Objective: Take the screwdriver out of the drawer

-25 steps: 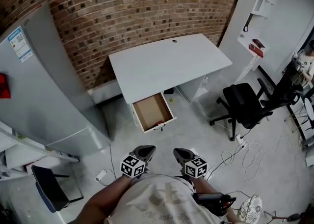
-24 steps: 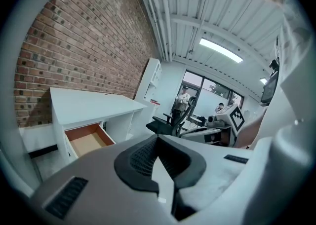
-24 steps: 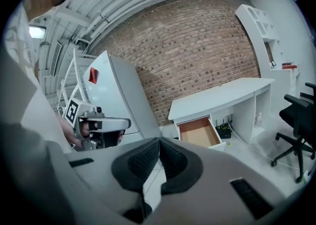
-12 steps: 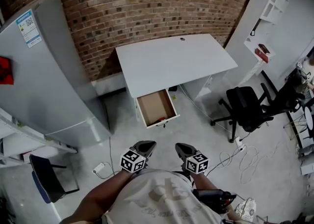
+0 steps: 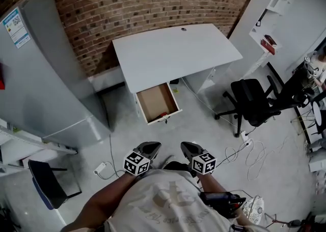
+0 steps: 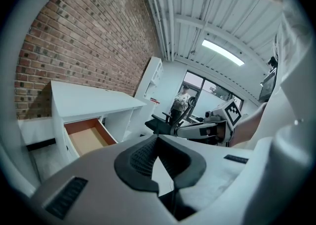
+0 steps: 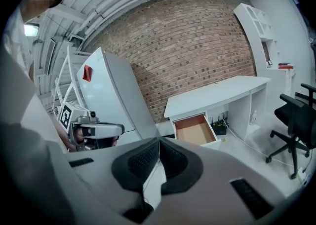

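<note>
The white desk stands against the brick wall with its drawer pulled open, the wooden inside showing. A small red item, perhaps the screwdriver's handle, lies at the drawer's front edge. Both grippers hang close to my body, well short of the drawer. My left gripper is shut with nothing in it, and my right gripper is shut and empty too. In the left gripper view the shut jaws point past the drawer. In the right gripper view the jaws point toward the drawer.
A tall grey cabinet stands left of the desk. A black office chair is at the right, with cables trailing on the floor. A power strip and a blue chair are at the lower left.
The head view has swung a little, so the desk sits slightly differently in frame. Both grippers stay shut side by side in front of my body; the drawer stays open.
</note>
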### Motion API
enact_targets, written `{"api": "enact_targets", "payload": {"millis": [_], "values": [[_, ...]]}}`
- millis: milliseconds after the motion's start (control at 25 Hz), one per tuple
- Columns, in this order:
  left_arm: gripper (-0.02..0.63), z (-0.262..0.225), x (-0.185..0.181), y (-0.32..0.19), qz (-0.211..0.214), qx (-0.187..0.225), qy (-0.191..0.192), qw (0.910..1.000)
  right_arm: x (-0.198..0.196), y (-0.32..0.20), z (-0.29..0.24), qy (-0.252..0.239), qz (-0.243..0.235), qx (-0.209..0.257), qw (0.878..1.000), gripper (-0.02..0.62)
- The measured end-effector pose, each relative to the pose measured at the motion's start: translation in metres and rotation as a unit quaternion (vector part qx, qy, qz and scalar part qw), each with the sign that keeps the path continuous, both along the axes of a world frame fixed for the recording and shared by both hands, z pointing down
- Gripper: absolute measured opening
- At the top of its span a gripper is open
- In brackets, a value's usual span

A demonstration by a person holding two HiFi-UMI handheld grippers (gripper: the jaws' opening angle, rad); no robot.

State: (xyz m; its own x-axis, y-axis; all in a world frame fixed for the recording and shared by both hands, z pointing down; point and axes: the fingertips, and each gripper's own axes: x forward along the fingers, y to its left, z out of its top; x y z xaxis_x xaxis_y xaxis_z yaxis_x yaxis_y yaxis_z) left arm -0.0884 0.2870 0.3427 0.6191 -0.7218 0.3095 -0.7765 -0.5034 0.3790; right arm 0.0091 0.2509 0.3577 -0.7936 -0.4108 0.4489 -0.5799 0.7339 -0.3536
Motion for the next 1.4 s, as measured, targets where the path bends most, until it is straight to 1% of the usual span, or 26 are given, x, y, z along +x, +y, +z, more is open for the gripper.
{"api": "enact_targets", "payload": {"millis": [160, 360, 520, 680, 1400], "values": [[0.018, 0.008, -0.002, -0.002, -0.010, -0.010, 0.000, 0.9999, 0.007, -0.003, 0.013, 0.001, 0.007, -0.017, 1.000, 0.023], [0.018, 0.016, -0.017, -0.014, -0.037, -0.021, -0.004, 0.9991, -0.009, -0.016, 0.027, -0.004, -0.005, -0.033, 0.999, 0.023], [0.018, 0.014, -0.022, -0.039, -0.045, -0.020, -0.006, 0.9988, -0.021, -0.042, 0.025, -0.010, -0.019, -0.029, 0.999, 0.023], [0.018, 0.013, -0.019, -0.063, -0.036, -0.026, -0.013, 0.9989, -0.028, -0.070, 0.021, -0.017, -0.025, -0.025, 0.999, 0.023], [0.018, 0.023, 0.003, -0.185, 0.003, -0.060, -0.044, 0.9972, -0.008, -0.186, 0.038, -0.040, 0.003, -0.050, 0.998, 0.023]]}}
